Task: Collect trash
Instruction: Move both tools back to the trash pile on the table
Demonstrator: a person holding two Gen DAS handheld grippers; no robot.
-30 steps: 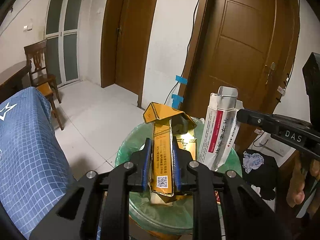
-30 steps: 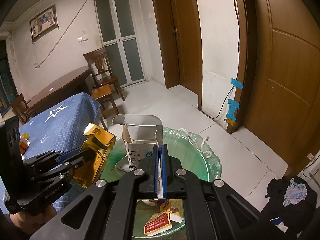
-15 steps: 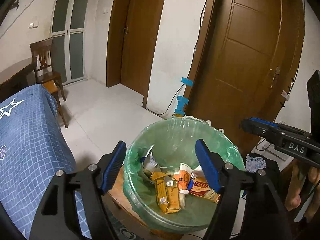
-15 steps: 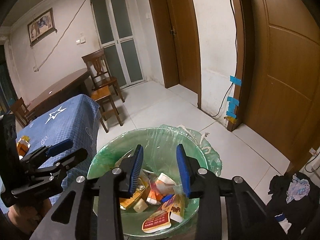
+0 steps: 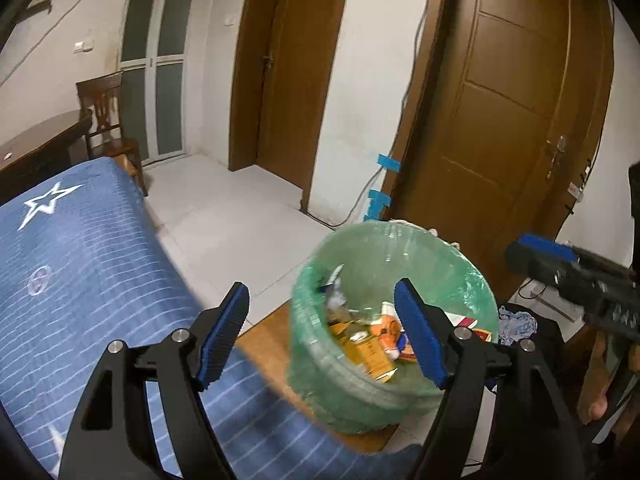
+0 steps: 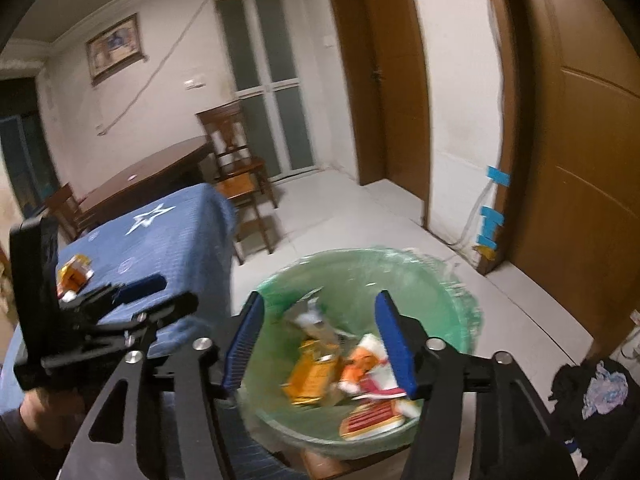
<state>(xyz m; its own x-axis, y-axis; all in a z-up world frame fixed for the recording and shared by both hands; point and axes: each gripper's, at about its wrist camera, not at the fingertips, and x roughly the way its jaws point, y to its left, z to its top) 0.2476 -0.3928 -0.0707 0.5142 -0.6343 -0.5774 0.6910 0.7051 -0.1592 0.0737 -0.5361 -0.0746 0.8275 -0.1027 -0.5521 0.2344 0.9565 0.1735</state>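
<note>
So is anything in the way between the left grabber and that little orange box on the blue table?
Nothing visible blocks it. The left gripper is open above the blue tablecloth, and the orange box lies uncovered just beyond it.

Wooden chair (image 6: 236,152) beside dark table (image 6: 148,176) (doors behind).

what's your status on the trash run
Both claws open and empty: left claw, right claw. Cartons lie in the green-lined bin. One small orange carton sits on the blue tablecloth. Nothing blocking.
</note>
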